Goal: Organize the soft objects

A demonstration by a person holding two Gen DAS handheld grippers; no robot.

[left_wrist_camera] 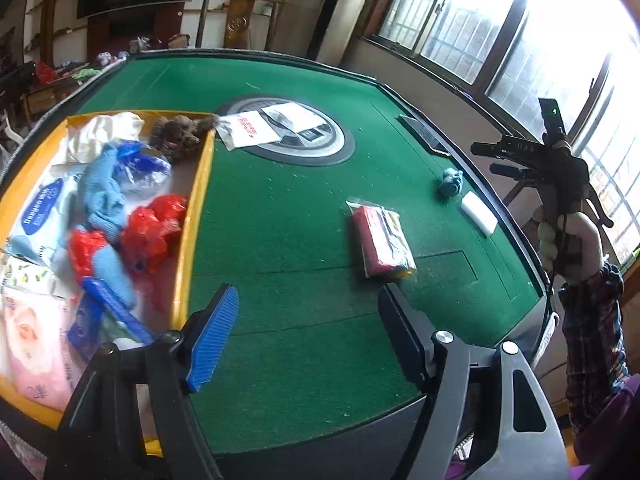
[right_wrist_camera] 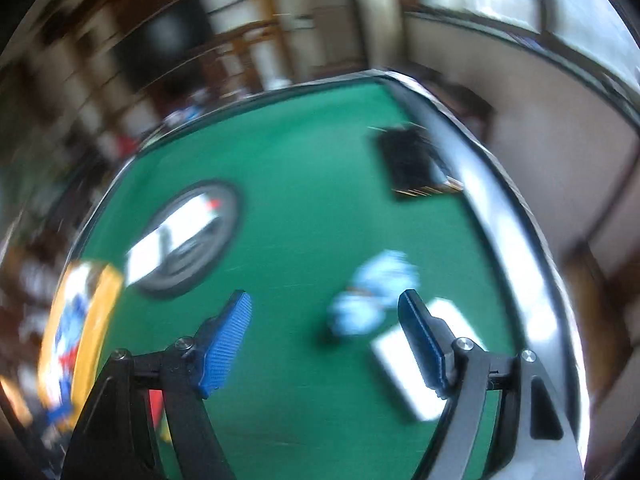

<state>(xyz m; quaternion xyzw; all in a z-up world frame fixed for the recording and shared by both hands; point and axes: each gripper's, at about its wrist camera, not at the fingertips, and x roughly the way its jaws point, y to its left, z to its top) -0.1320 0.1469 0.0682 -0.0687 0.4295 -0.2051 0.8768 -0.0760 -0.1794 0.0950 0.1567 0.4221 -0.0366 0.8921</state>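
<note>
A yellow box [left_wrist_camera: 196, 208] at the left holds several soft things: a light blue knitted sock [left_wrist_camera: 104, 196], red plastic bags [left_wrist_camera: 148, 232], wipe packs and a brown plush [left_wrist_camera: 180, 132]. On the green felt lie a red pack in clear wrap [left_wrist_camera: 380, 240], a small light blue cloth [left_wrist_camera: 450, 182] and a white block [left_wrist_camera: 478, 214]. My left gripper [left_wrist_camera: 308, 332] is open above the felt, short of the red pack, with nothing between its fingers. My right gripper [right_wrist_camera: 324, 308] is open and empty. The blurred blue cloth [right_wrist_camera: 372, 296] and white block [right_wrist_camera: 404, 368] lie just beyond its right finger.
White papers lie on the round centre disc [left_wrist_camera: 276, 124] of the table. A dark recess [left_wrist_camera: 424, 136] sits at the far right rim. A hand [left_wrist_camera: 568, 240] with a plaid sleeve holds the right tool beyond the table's right edge. Windows stand behind it.
</note>
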